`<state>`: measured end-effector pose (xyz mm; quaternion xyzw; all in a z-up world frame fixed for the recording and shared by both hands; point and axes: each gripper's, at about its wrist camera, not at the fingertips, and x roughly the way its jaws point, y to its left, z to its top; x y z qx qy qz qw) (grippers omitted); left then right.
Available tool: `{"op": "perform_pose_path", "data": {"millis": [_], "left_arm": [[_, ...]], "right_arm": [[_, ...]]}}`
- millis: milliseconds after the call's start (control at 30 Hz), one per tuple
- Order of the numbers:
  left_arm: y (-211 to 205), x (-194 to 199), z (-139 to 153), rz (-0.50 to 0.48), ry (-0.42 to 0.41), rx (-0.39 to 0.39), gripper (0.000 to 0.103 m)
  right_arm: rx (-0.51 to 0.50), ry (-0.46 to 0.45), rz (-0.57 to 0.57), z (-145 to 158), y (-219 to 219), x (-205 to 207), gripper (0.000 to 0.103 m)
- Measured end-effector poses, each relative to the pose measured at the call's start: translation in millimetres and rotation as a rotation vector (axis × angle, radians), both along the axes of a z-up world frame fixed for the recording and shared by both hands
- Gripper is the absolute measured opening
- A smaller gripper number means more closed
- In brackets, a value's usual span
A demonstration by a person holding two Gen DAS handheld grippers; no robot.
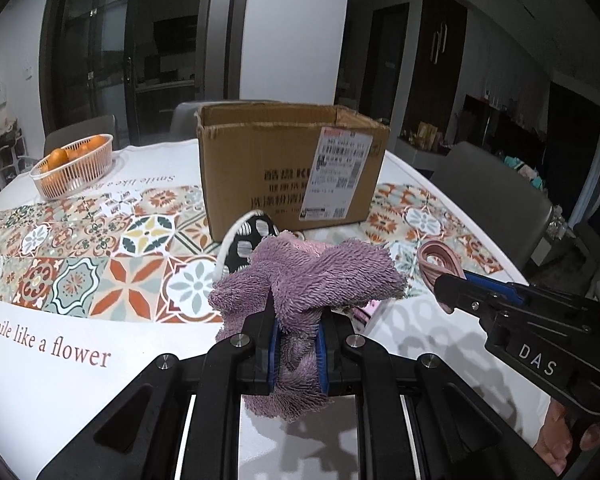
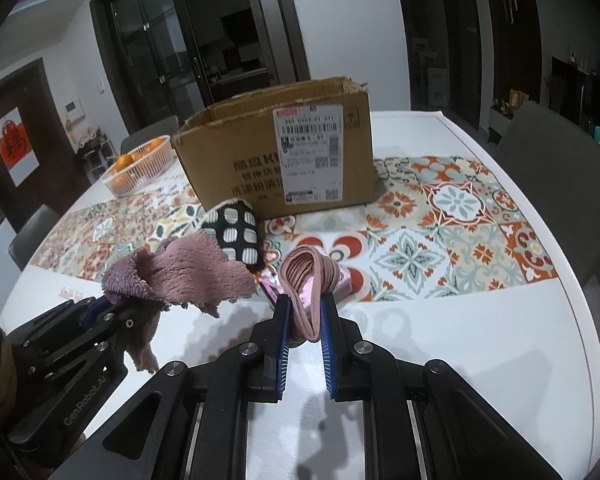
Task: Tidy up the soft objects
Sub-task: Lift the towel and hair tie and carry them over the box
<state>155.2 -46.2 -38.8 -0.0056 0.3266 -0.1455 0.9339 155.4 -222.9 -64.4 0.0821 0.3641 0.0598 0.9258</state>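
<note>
My left gripper [image 1: 296, 320] is shut on a fluffy purple cloth [image 1: 312, 276] and holds it above the table; the cloth [image 2: 180, 276] and that gripper [image 2: 100, 312] also show at the left of the right wrist view. My right gripper [image 2: 305, 312] is shut on a bundle of pink hair bands [image 2: 308, 280], lifted off the table; the bundle [image 1: 440, 264] also shows at the right of the left wrist view. An open cardboard box [image 1: 292, 168] [image 2: 280, 156] stands beyond. A black pouch with white patches [image 1: 248, 240] [image 2: 236, 236] lies before it.
A pink packet [image 2: 340, 284] lies on the table under the hair bands. A basket of oranges [image 1: 74, 166] [image 2: 140, 164] stands at the far left. Grey chairs [image 1: 496, 200] [image 2: 556, 160] stand around the patterned table [image 1: 80, 272].
</note>
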Motion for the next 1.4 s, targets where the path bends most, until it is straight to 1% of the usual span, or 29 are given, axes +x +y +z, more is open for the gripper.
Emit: {"op": "perform_pose_path", "data": {"millis": [167, 400, 1033, 1400], "left_arm": [[4.1, 2.7, 10.6, 0.004, -0.023, -0.022, 0.016], [9.0, 8.7, 27.7, 0.011, -0.078, -0.040, 0.016], [13.6, 24.3, 74.0, 0.007, -0.223, -0.054, 0.016], [17.6, 38.9, 88.7, 0.006, -0.270, -0.064, 0.016]], "right_arm": [[0.010, -0.033, 0.002, 11.8, 3.0, 0.5, 0.016], [0.018, -0.083, 0.001, 28.2, 6.3, 4.7, 0.016], [0.048, -0.221, -0.025, 70.5, 7.3, 19.3, 0.016], [0.060, -0.276, -0.031, 87.3, 6.3, 35.3, 0.016]]}}
